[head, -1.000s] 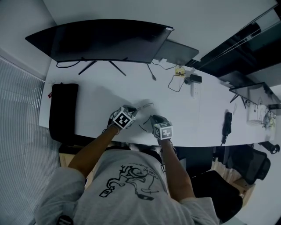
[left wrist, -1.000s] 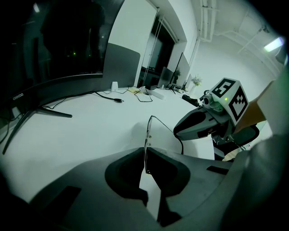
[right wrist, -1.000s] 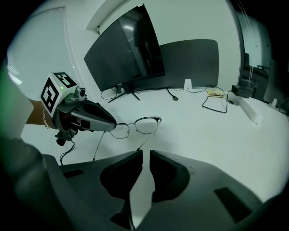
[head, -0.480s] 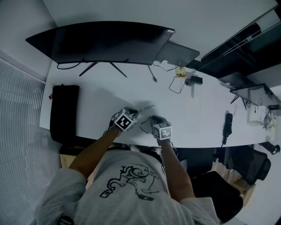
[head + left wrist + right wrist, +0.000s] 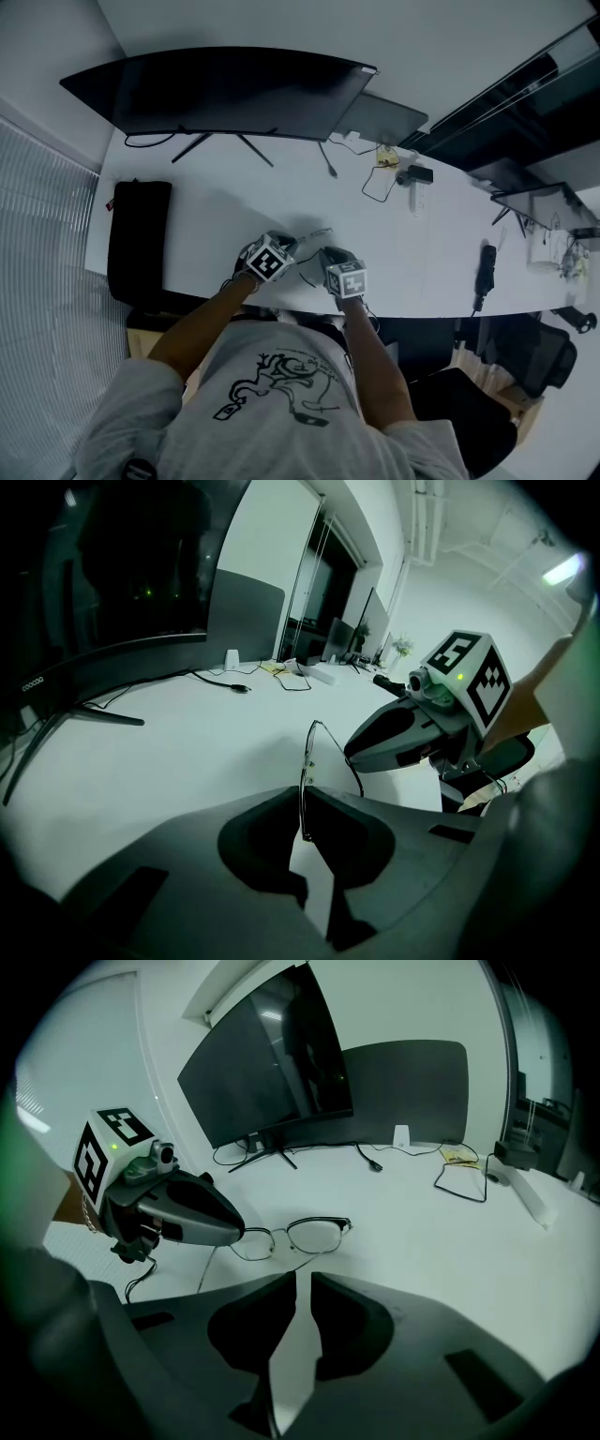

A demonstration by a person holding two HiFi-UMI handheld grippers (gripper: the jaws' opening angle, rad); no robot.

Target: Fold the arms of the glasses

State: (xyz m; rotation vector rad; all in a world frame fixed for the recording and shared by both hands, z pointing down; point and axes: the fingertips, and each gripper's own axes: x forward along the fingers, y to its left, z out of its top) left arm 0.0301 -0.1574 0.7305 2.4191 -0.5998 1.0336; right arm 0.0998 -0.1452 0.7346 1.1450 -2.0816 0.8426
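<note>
A pair of thin metal-rimmed glasses (image 5: 300, 1235) is held just above the white table (image 5: 216, 197), near its front edge. My left gripper (image 5: 302, 794) is shut on the frame's outer end, so that view shows the glasses (image 5: 307, 761) edge-on. In the right gripper view its grey nose (image 5: 192, 1213) covers that end, and one arm hangs loose beneath it. My right gripper (image 5: 302, 1279) is nearly shut, with the other thin arm running into its tips. In the head view the left gripper (image 5: 286, 246) and right gripper (image 5: 323, 255) nearly meet over the glasses (image 5: 315, 231).
A wide curved monitor (image 5: 225, 89) stands at the back with a grey panel (image 5: 380, 117) beside it. A black case (image 5: 136, 239) lies at the table's left end. Cables (image 5: 375, 178) and a black power strip (image 5: 485, 262) lie to the right. The table's front edge is right under my hands.
</note>
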